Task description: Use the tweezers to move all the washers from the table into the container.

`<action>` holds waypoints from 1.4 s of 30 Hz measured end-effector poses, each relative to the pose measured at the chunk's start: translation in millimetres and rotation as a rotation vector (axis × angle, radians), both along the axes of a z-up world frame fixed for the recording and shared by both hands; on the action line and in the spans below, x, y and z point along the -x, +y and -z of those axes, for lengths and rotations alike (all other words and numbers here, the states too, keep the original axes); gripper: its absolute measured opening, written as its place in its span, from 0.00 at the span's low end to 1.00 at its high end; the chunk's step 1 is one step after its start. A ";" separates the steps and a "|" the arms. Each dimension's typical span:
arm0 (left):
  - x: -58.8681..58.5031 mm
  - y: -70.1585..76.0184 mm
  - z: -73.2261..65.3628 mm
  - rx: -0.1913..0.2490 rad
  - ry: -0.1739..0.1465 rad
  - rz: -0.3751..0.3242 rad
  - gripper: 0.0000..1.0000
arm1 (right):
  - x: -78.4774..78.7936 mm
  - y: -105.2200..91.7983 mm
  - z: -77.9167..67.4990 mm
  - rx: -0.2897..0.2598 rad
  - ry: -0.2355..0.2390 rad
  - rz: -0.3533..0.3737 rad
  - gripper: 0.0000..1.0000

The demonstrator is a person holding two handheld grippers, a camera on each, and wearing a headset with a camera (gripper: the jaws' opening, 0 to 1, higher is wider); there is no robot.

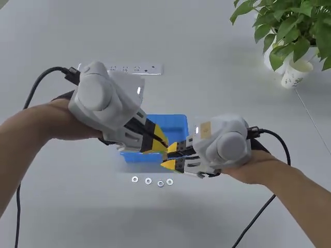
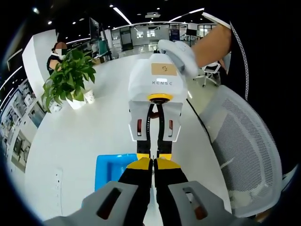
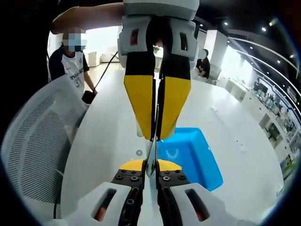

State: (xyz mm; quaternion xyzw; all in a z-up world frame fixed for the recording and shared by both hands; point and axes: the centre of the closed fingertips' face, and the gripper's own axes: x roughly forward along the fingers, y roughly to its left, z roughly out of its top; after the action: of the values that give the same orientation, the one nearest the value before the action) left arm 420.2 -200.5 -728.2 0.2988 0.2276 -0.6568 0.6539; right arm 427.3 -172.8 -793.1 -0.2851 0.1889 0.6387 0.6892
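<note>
Thin metal tweezers (image 3: 153, 143) run between the two grippers, which meet tip to tip above the front edge of the blue container (image 1: 173, 123). My left gripper (image 1: 161, 142) comes in from the left and is shut, its yellow pads (image 3: 141, 103) closed around the tweezers' far end. From the right comes my right gripper (image 1: 166, 158), also shut, clamping the near end (image 3: 151, 168). Several small washers (image 1: 152, 181) lie in a row on the white table (image 1: 207, 62), just in front of the container. One washer (image 3: 138, 152) shows beside the container (image 3: 193, 157).
A white power strip (image 1: 129, 68) lies behind the container. A potted plant (image 1: 289, 28) and a paper cup (image 1: 296, 73) stand at the back right. Cables trail from both grippers. A mesh chair (image 2: 244, 150) stands beside the table, and a person (image 3: 70, 52) stands further back.
</note>
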 end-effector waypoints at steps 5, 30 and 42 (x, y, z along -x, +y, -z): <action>-9.2 1.7 -4.1 -0.011 -0.010 0.008 0.04 | -8.5 1.5 -3.9 -0.005 -0.009 0.002 0.09; -55.7 5.2 8.9 -0.029 -0.012 0.009 0.04 | -55.8 4.9 8.2 -0.002 -0.006 0.019 0.09; -72.4 0.6 29.8 -0.039 0.005 0.011 0.04 | -71.2 0.1 29.4 0.012 0.026 0.036 0.10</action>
State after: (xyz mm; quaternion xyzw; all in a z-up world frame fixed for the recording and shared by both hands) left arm 492.6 -199.9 -758.0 0.3109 0.2403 -0.6568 0.6436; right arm 498.5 -172.7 -822.5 -0.2776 0.2066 0.6288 0.6963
